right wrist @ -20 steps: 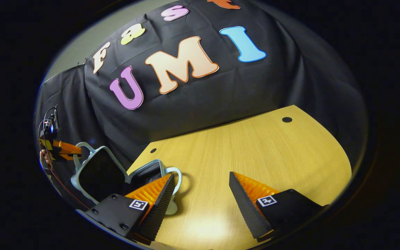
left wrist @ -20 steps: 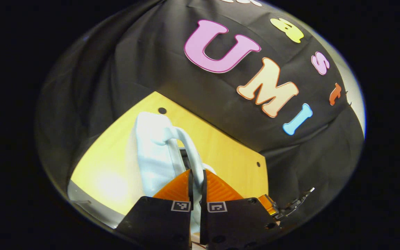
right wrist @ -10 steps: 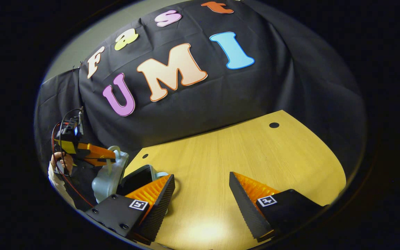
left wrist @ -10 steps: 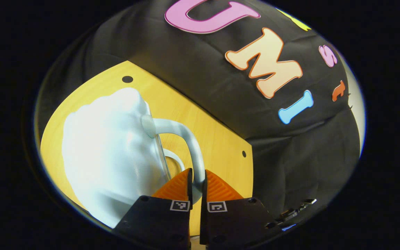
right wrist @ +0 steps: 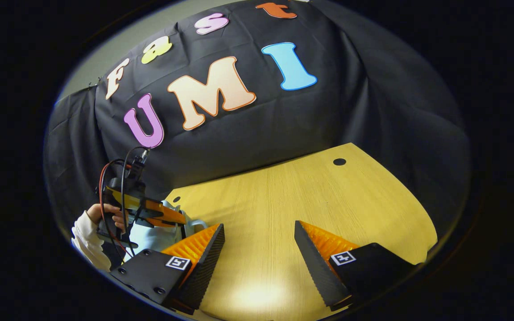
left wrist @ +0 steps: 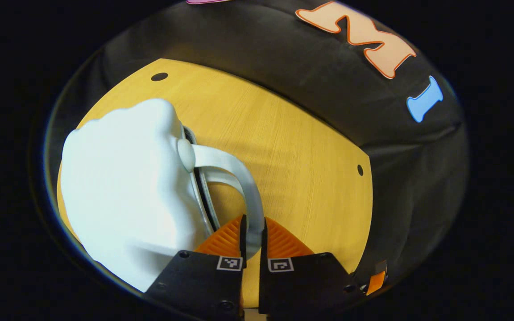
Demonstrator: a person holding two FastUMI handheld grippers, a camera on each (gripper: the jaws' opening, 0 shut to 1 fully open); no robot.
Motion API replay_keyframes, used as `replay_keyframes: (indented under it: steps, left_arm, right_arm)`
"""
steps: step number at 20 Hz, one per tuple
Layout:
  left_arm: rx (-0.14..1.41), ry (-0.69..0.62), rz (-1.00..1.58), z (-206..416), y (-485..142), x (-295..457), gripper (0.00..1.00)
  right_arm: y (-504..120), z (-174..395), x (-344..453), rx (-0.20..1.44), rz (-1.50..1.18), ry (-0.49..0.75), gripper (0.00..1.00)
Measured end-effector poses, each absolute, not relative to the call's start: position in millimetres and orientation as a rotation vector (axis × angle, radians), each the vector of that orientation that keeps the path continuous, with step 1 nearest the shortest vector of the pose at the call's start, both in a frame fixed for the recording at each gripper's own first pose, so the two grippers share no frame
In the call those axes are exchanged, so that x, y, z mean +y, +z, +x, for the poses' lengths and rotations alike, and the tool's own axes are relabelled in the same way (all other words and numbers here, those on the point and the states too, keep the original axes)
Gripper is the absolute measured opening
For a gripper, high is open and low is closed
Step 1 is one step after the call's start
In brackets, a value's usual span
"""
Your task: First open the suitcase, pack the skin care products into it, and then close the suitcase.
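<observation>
Now suitcase handle pinched between left tool fingers.

- No word, number or brand can be read on anything here.
- Left gripper: a small square coded marker sits just behind each finger, one on either side of the jaws pinched on the suitcase handle. It is a pattern, not letters.
- Right gripper: a like square marker sits behind each finger, the jaws spread wide between them.
</observation>
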State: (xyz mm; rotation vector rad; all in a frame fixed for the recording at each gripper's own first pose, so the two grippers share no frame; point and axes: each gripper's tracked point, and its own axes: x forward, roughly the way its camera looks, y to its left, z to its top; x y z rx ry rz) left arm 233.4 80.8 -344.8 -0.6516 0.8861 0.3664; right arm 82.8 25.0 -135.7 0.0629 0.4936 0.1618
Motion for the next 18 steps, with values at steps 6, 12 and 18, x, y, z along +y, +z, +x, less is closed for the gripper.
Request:
replay_keyframes:
  steps: [6,12,18]
  left_arm:
    - [0.868,0.374,-0.727,228,-336,69,0.35]
    - [0.789,0.424,-0.457,197,-299,68,0.95]
    - [0.740,0.332,-0.422,164,-285,17,0.96]
  right_arm:
    - [-126,86,25,0.473,0.089,0.162,0.98]
    - [-115,94,43,0.452,0.106,0.222,0.98]
    - [-99,90,51,0.433,0.096,0.258,0.98]
